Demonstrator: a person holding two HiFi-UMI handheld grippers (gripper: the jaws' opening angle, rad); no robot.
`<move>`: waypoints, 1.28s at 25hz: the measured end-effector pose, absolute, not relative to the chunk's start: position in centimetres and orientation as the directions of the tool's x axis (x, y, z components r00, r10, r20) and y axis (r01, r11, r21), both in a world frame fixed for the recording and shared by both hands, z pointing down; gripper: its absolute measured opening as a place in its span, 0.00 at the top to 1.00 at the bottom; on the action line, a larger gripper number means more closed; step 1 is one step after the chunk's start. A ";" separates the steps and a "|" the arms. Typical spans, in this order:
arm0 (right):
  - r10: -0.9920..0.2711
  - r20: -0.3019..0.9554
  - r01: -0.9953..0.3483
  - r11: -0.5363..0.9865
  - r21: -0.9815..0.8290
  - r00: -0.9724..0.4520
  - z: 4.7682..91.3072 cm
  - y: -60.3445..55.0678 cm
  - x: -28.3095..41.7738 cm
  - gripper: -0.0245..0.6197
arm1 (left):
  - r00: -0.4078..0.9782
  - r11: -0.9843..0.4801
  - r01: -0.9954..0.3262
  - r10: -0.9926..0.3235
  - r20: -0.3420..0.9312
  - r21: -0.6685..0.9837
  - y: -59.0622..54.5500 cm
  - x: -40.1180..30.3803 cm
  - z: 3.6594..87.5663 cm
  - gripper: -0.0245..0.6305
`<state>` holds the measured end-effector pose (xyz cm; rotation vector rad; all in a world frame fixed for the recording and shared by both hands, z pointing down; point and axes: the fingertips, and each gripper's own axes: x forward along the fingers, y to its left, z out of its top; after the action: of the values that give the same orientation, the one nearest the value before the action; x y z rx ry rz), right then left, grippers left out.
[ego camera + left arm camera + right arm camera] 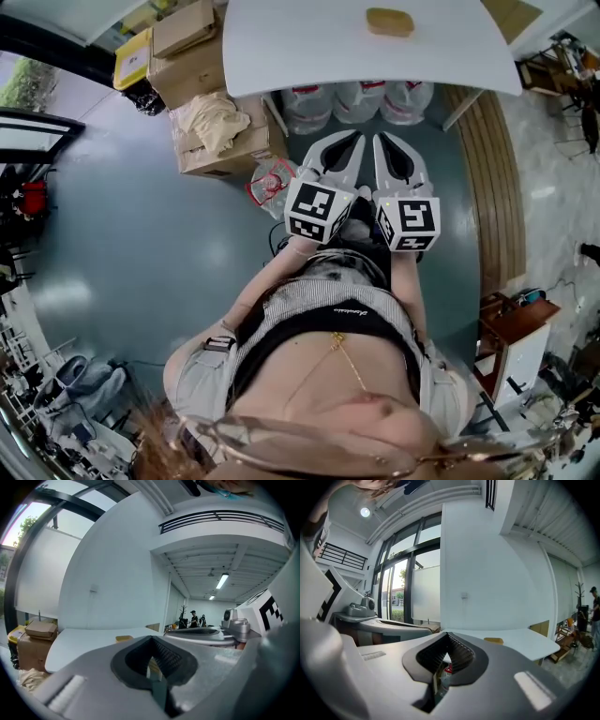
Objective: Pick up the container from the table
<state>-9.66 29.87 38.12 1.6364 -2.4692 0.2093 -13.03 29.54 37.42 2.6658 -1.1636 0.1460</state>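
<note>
container (389, 22) on table (300, 47), left tongs (350, 138), right tongs (384, 139) closed

Open tabletop (309, 37) around lone container (389, 21)

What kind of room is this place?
Probably a work or storage room in an office building, not a home. Cardboard boxes are piled on the grey floor, big water jugs sit under a plain white table, and tall windows line one wall.

Head view looks steeply down; both gripper views face the shared table (300, 47).
</note>
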 end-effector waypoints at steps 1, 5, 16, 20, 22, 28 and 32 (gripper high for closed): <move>-0.895 0.218 -0.919 0.395 -0.022 -0.390 38.1 29.3 -9.5 0.92 | 0.675 -0.655 -0.738 -0.715 0.182 0.164 29.0 -12.8 37.4 0.96; -0.886 0.209 -0.907 0.420 -0.021 -0.415 38.0 26.8 -8.6 0.92 | 0.662 -0.644 -0.750 -0.727 0.182 0.152 26.6 -11.7 37.2 0.96; -0.873 0.195 -0.893 0.448 -0.035 -0.446 37.5 20.6 -3.6 0.92 | 0.629 -0.612 -0.778 -0.759 0.170 0.145 20.4 -7.5 36.5 0.96; -0.867 0.190 -0.886 0.463 -0.035 -0.461 37.2 19.0 -1.2 0.92 | 0.609 -0.592 -0.793 -0.772 0.181 0.142 18.7 -5.6 36.6 0.96; -0.864 0.184 -0.881 0.471 -0.036 -0.469 37.1 18.5 -0.2 0.92 | 0.600 -0.583 -0.800 -0.779 0.182 0.141 18.0 -4.7 36.7 0.96; -0.861 0.183 -0.879 0.475 -0.044 -0.474 37.5 17.3 2.7 0.92 | 0.598 -0.584 -0.802 -0.782 0.175 0.126 16.8 -1.9 36.8 0.96; -0.863 0.184 -0.882 0.469 -0.058 -0.471 37.7 16.9 3.8 0.92 | 0.605 -0.593 -0.796 -0.775 0.183 0.124 16.4 -0.6 37.0 0.96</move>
<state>3.85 16.87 37.74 1.5410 -2.5801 0.2189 -0.59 16.39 36.98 2.6383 -1.3059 0.1621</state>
